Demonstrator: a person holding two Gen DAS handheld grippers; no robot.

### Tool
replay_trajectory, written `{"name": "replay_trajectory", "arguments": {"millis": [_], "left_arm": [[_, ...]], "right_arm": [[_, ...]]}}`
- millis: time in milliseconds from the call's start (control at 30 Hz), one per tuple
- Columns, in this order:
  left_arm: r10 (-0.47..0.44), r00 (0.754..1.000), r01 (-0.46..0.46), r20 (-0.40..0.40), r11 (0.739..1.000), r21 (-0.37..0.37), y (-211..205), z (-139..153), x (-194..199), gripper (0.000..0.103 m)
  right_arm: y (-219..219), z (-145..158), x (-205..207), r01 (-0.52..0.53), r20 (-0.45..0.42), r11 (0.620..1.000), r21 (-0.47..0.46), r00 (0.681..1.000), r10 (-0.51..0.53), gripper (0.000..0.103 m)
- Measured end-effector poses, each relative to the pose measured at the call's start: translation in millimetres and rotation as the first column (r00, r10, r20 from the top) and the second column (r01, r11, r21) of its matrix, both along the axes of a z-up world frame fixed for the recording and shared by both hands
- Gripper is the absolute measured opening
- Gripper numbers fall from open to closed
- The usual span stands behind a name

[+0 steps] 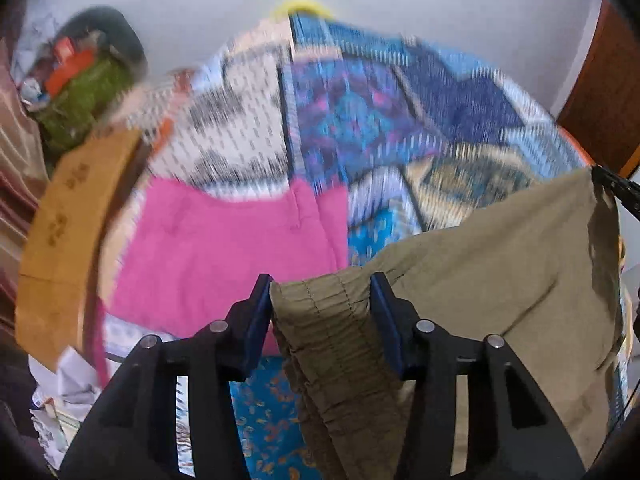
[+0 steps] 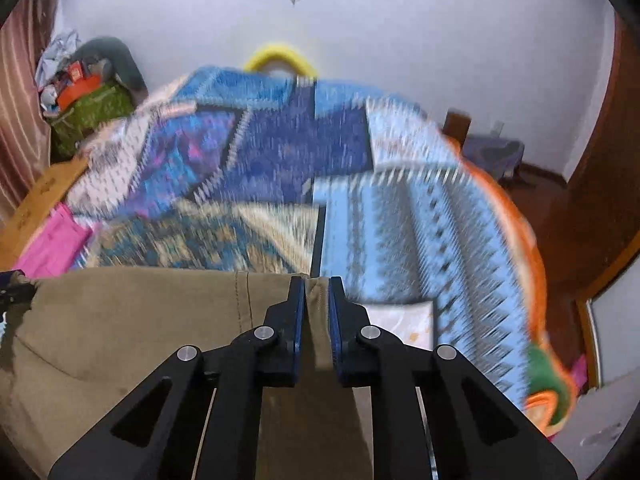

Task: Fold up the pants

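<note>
My left hand-held gripper (image 1: 322,280) has the gathered, elastic waistband of the khaki pants (image 1: 500,252) bunched between its blue pads (image 1: 256,320); the cloth fills the gap and both pads seem to press on it, so I read it as grasping the pants. My right hand-held gripper (image 2: 317,280) is clenched nearly closed on a thin fold of the same pants (image 2: 132,320), pinched at their upper edge. The cloth spans between the two grips above the bed.

The left wrist view alone shows me a pink garment (image 1: 224,248) lying flat on the patchwork quilt (image 1: 360,120) just past the waistband, with a tan board (image 1: 68,224) at the bed's left edge. The tip of the right gripper shows at that picture's far right, at the pants' corner. The right wrist view gives only a sliver of the pink garment (image 2: 52,240), but adds the quilt's (image 2: 300,152) orange border, a yellow ring (image 2: 280,56) at the far side and the dark wooden door (image 2: 600,160). The background is blurred in both views.
</note>
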State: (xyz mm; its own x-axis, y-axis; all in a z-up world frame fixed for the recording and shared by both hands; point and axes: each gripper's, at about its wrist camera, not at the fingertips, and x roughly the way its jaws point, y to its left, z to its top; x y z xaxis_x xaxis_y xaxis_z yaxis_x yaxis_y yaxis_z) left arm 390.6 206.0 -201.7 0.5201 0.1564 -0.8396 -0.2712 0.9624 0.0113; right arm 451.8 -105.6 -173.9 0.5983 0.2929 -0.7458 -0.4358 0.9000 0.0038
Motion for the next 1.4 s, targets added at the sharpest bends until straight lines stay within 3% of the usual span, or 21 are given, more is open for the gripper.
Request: {"name": "replay_trajectory", "arguments": {"millis": [167, 267, 433, 533, 833, 1200, 1400], "left_arm": [[0.006, 0.992, -0.012, 0.127, 0.999, 0.049, -5, 67, -12, 0.049], [-0.013, 0.985, -0.001, 0.17, 0.997, 0.082, -13, 92, -25, 0.049], [-0.052, 0.98, 0.029, 0.191, 0.992, 0.123, -26, 112, -55, 0.049], [-0.077, 0.978, 0.051, 0.194, 0.99, 0.135, -36, 113, -76, 0.049], [-0.164, 0.964, 0.13, 0.209, 0.978, 0.165, -67, 94, -151, 0.049], [-0.247, 0.963, 0.235, 0.112, 0.966, 0.11, -79, 33, -221, 0.05], [-0.253, 0.966, 0.25, 0.052, 0.966, 0.064, -76, 14, -243, 0.052]], "right_arm": [[-6, 65, -12, 0.009, 0.106, 0.997, 0.073, 0.994, -0.017, 0.007], [-12, 98, -25, 0.006, 0.158, 0.994, 0.108, 0.987, -0.023, 0.007], [-31, 133, -63, -0.018, 0.203, 0.985, 0.171, 0.979, -0.017, 0.007], [-41, 137, -90, -0.039, 0.209, 0.984, 0.175, 0.978, 0.001, 0.007], [-70, 108, -172, -0.047, 0.151, 0.987, 0.156, 0.988, 0.023, 0.006], [-92, 37, -247, -0.004, -0.054, 0.984, 0.176, 0.998, 0.014, 0.006], [-95, 11, -281, -0.003, -0.095, 0.987, 0.158, 0.995, 0.018, 0.011]]}}
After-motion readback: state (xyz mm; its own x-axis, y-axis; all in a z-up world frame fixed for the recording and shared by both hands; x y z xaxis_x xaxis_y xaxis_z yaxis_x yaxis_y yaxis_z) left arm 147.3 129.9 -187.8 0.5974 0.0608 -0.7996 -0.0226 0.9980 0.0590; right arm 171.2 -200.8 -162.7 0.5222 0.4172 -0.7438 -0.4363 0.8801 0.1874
